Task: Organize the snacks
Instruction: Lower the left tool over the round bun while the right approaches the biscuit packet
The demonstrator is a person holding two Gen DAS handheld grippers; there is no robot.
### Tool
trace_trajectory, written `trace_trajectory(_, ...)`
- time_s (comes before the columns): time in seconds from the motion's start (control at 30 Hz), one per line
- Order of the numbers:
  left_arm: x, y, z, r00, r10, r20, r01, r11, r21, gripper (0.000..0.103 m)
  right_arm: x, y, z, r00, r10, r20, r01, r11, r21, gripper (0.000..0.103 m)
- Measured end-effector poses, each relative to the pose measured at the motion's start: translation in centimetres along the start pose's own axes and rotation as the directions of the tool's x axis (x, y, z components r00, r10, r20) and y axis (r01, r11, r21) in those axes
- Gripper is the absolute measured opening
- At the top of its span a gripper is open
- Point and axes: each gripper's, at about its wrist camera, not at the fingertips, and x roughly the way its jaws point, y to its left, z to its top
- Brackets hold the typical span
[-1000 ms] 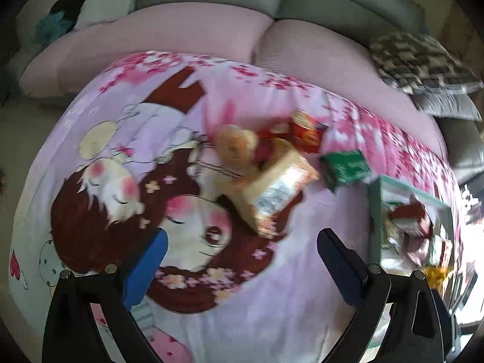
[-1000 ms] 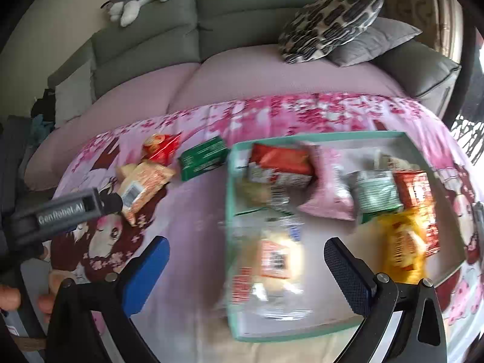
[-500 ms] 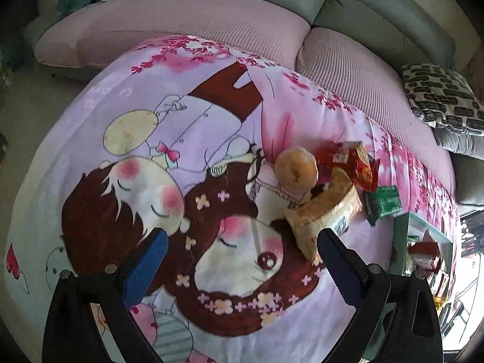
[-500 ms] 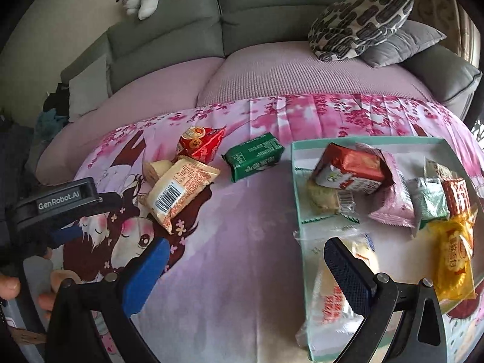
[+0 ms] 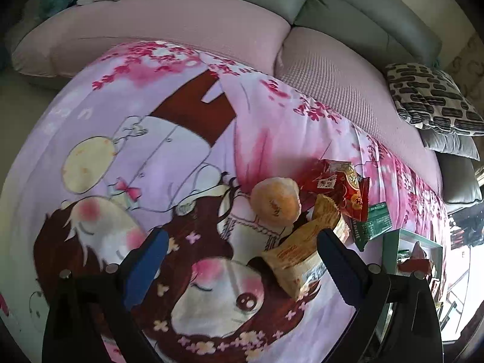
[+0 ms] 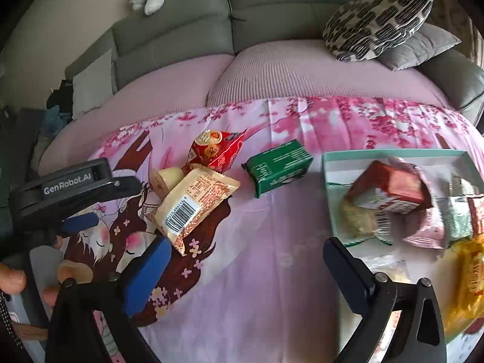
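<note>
Hovering above the cartoon-print cloth (image 6: 257, 272) on the tabletop, the right claw (image 6: 245, 260) stands spread wide with nothing between its blue pads; its jaws have just been closing slightly from their widest, and only bare cloth lies in the gap. Its right finger (image 6: 348, 266) overlaps the near left corner of the teal-rimmed tray (image 6: 393, 152) in this view; contact cannot be confirmed.

The left claw (image 5: 239, 252) is likewise released and empty, jaws wide apart. Its right finger (image 5: 338, 260) sits in front of the beige barcode packet (image 5: 293, 257); whether it touches the packet cannot be told.

Snack positions:
- Beige barcode packet: on the cloth, left of the tray, leaning on the round pastry (image 5: 276, 201).
- Red snack pouch (image 6: 216, 151): just behind the beige packet, touching it.
- Green packet (image 6: 278, 166): on the cloth between the red pouch and the tray, apart from both.
- Red and white packet (image 6: 390, 189): inside the tray, on top of other wrapped snacks; blurred.
- Yellow bag (image 6: 466, 290): at the tray's near right side.

A person's fingers (image 6: 12, 278) grip the left claw's handle at the left edge of the right wrist view
</note>
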Motion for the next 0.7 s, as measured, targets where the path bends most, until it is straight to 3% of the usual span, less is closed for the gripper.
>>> trace_trajectory(0.23,1.0,0.1,1.8,1.000,-0.020,0.001,0.020,1.000,-0.001,0.098,3.4,0.2,1.2,0.998,0.038,-0.058,-0.035,0.998,0.050,0.098)
trace_trajectory(0.6,2.5,0.3,3.3,0.998,-0.062,-0.013,0.062,0.998,0.014,0.098,6.4,1.5,3.0,0.994,0.084,-0.075,-0.078,0.994,0.071,0.098)
trace_trajectory(0.7,2.7,0.3,3.4,0.998,-0.066,-0.016,0.067,0.998,0.015,0.090,7.0,2.2,2.9,0.992,0.096,-0.080,-0.091,0.994,0.064,0.098)
